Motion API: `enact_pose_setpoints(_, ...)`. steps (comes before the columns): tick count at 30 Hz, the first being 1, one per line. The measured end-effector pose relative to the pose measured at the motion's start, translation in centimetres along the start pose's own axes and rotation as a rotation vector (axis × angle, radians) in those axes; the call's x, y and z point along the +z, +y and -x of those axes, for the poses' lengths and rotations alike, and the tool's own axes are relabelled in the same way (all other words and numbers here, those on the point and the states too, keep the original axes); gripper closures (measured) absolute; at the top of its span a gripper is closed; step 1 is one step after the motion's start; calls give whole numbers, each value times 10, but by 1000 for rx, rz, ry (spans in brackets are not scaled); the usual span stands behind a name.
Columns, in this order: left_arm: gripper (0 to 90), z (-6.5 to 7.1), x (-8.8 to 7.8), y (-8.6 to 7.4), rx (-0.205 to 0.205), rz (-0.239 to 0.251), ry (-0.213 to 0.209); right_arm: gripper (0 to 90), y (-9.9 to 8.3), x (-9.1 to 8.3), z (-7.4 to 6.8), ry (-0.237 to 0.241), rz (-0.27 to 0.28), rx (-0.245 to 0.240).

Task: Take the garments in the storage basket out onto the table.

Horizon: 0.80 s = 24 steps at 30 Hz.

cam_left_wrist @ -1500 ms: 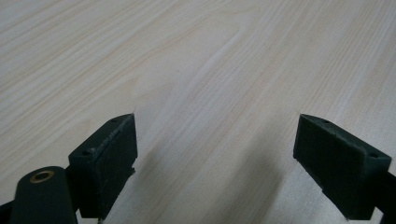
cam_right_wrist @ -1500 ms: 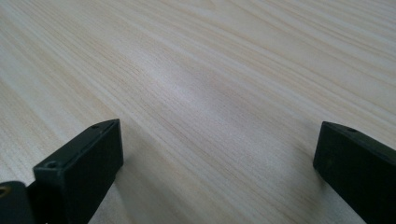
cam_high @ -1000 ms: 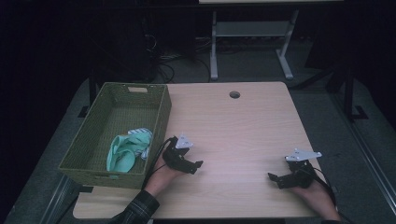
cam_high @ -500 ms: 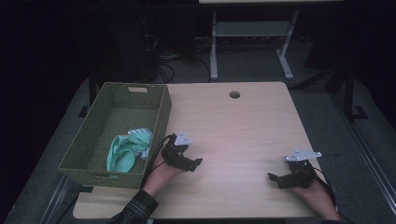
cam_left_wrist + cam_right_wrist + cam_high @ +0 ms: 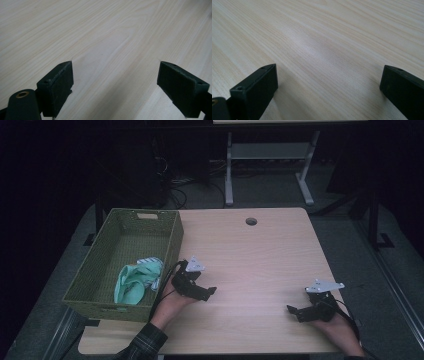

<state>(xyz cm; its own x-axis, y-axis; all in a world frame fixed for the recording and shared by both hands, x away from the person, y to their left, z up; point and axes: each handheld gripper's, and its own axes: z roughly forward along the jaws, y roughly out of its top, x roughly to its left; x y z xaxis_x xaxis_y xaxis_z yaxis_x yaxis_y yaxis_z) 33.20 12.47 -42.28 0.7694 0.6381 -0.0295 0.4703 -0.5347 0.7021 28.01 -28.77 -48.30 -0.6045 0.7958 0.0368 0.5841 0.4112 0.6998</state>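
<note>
Light wooden table [image 5: 260,255] in a pretty dark room, with a green woven basket [image 5: 100,280] sitting on its left edge and a mint-green cloth [image 5: 134,281] lying bunched up inside it near the front right. The left gripper [image 5: 207,291] is low over the table just right of the basket, jaws wide apart with nothing but bare wood between them. The right gripper [image 5: 292,310] is way over by the table's front right corner, also spread wide and holding nothing.
</note>
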Motion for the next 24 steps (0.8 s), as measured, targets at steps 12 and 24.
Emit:
enact_pose_setpoints(12,128,-1,-8,9,2,10,-28,12,0,0,0,0,0,0)
enact_pose_setpoints(24,128,-2,-16,21,15,17,-47,12,0,0,0,0,0,0)
